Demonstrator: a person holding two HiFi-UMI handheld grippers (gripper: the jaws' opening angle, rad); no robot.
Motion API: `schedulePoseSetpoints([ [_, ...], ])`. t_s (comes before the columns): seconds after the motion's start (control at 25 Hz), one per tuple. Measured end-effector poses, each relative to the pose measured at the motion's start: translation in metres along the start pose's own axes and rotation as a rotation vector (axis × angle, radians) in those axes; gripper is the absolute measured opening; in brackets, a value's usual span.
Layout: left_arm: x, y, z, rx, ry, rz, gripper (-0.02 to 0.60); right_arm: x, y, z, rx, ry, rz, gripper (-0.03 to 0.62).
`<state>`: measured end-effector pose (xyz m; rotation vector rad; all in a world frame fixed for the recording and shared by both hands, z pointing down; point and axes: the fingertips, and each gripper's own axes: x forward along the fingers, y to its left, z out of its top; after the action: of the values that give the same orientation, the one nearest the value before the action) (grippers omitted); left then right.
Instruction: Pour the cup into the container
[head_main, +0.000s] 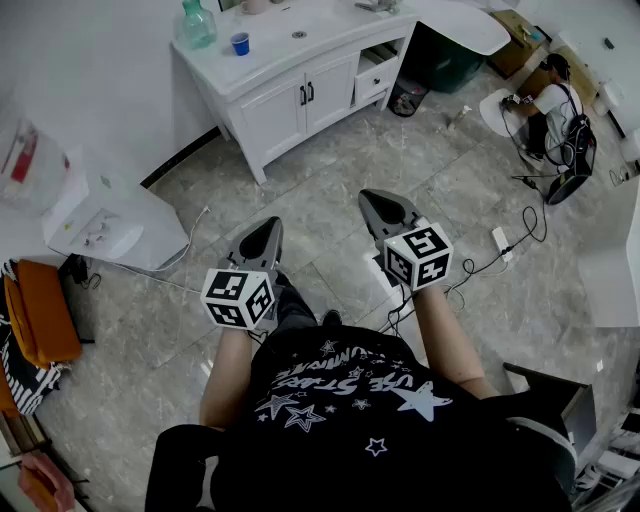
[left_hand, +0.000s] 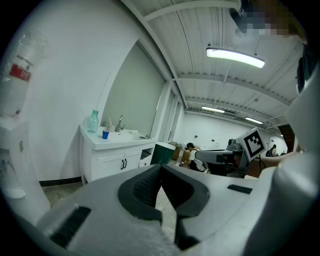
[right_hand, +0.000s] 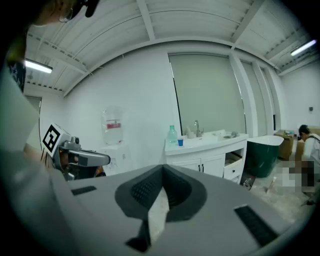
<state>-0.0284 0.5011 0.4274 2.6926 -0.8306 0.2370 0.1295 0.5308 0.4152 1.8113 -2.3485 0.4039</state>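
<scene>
A small blue cup (head_main: 240, 43) stands on the white vanity counter (head_main: 270, 60) at the far side of the room, next to a green bottle (head_main: 197, 24) and a sink basin (head_main: 298, 34). The cup (left_hand: 105, 134) and bottle (left_hand: 93, 121) show small and distant in the left gripper view, as do the cup (right_hand: 180, 142) and bottle (right_hand: 172, 134) in the right gripper view. My left gripper (head_main: 268, 226) and right gripper (head_main: 372, 197) hang side by side over the tiled floor, well short of the vanity. Both point toward it. Each is shut with nothing between its fingers (left_hand: 161, 166) (right_hand: 162, 167).
A white water dispenser (head_main: 100, 225) stands at the left wall, with an orange bag (head_main: 40, 310) beside it. A dark green bin (head_main: 445, 60) sits right of the vanity. A person (head_main: 545, 105) sits on the floor at the far right. Cables (head_main: 500, 245) trail across the tiles.
</scene>
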Motion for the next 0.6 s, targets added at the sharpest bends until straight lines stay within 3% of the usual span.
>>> schedulePoseSetpoints([
  [0.32, 0.005, 0.008, -0.005, -0.027, 0.015, 0.027, 0.009, -0.001, -0.003, 0.001, 0.014, -0.01, 0.003, 0.006],
  [0.6, -0.002, 0.021, -0.012, -0.028, 0.038, 0.077, 0.009, -0.003, -0.004, -0.009, 0.098, -0.01, 0.033, 0.006],
])
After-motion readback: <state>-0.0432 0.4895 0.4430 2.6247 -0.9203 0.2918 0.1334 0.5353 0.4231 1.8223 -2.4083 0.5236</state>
